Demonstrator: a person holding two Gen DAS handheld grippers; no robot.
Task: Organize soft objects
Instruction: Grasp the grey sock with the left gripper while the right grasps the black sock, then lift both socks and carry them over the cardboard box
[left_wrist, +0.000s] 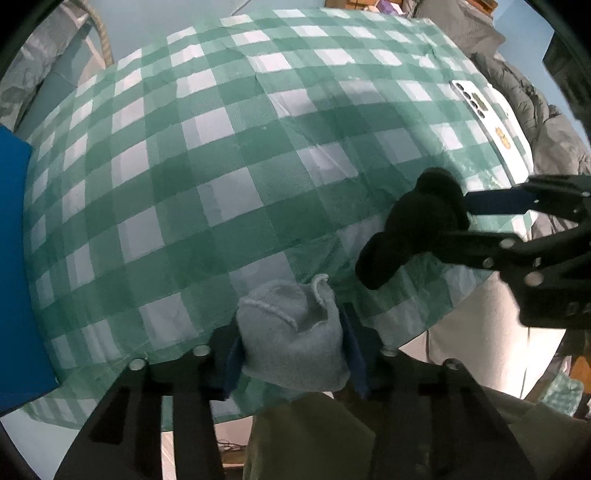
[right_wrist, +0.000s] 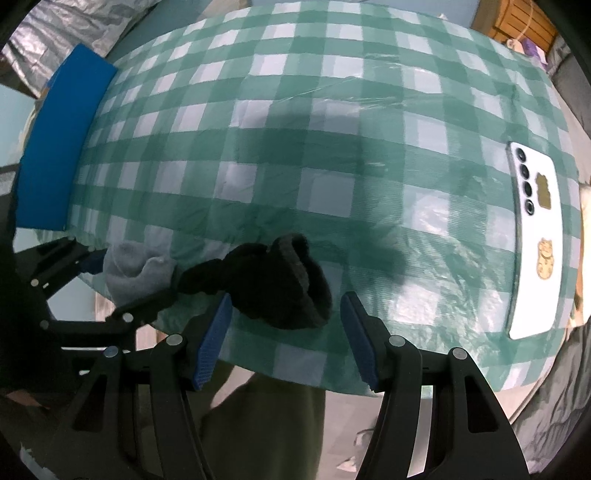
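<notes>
A light grey sock (left_wrist: 295, 339) is pinched between my left gripper's (left_wrist: 295, 354) blue pads near the table's front edge; it also shows in the right wrist view (right_wrist: 136, 269). A black sock (right_wrist: 280, 284) lies bunched on the green checked tablecloth (right_wrist: 332, 147), between the spread fingers of my right gripper (right_wrist: 286, 336), which is open around it and not gripping. In the left wrist view the black sock (left_wrist: 413, 232) sits at the right gripper's tips (left_wrist: 458, 218).
A blue box (right_wrist: 59, 151) stands at the table's left edge, also in the left wrist view (left_wrist: 18, 273). A white phone (right_wrist: 535, 240) lies face down at the right edge, also in the left wrist view (left_wrist: 491, 122). Grey bedding lies beyond the table.
</notes>
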